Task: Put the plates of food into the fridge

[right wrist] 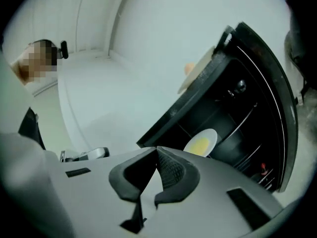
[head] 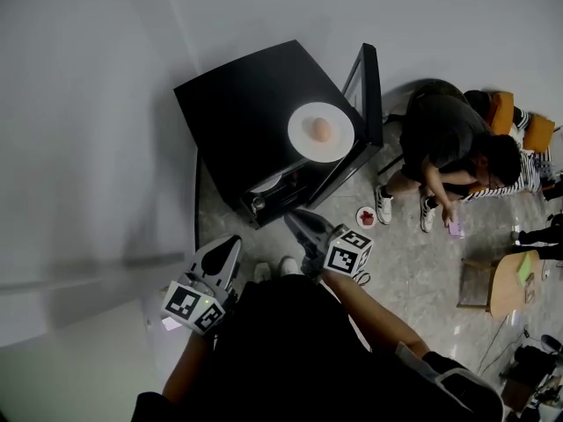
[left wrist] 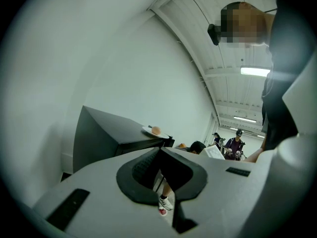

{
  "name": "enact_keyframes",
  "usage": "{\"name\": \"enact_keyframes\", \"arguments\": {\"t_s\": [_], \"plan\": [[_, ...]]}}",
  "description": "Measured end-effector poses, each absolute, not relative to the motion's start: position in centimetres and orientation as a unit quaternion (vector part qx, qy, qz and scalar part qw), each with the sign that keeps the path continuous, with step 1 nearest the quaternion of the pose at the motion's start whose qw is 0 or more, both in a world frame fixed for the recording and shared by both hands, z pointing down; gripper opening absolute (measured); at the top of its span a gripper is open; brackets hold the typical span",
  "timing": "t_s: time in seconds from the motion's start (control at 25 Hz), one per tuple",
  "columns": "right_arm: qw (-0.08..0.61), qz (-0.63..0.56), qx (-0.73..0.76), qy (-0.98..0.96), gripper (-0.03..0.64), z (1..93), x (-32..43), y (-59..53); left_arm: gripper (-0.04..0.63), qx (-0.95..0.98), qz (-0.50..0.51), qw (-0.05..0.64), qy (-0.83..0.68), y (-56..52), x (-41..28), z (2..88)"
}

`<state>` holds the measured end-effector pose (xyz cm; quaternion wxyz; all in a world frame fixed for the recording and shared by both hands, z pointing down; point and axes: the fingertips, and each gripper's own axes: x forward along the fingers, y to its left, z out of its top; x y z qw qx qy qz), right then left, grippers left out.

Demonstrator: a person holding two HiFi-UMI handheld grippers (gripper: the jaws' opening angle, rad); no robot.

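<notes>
A black mini fridge stands on the floor with its door swung open. On its top sits a white plate with a round bun; the left gripper view also shows this plate. A second plate, with yellow food, rests on a shelf inside the fridge. A small plate of red food lies on the floor by the door. My left gripper and right gripper hover in front of the fridge, both shut and empty. The right gripper points at the open compartment.
A person sits on the floor right of the fridge door, feet close to the small floor plate. A wooden stool stands further right. White walls run behind and left of the fridge. Wire racks line the inside of the door.
</notes>
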<state>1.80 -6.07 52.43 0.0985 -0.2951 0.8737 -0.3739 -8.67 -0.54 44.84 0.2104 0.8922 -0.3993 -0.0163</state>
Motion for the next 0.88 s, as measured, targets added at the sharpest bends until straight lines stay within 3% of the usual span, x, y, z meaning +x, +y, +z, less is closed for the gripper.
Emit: {"name": "enact_keyframes", "arguments": {"t_s": [0.88], "plan": [[0.076,-0.193,-0.277,0.938,0.026,43.0,0.9,0.8,0.023,0.916,-0.010,0.165,-0.367,0.4,-7.0,43.4]]}}
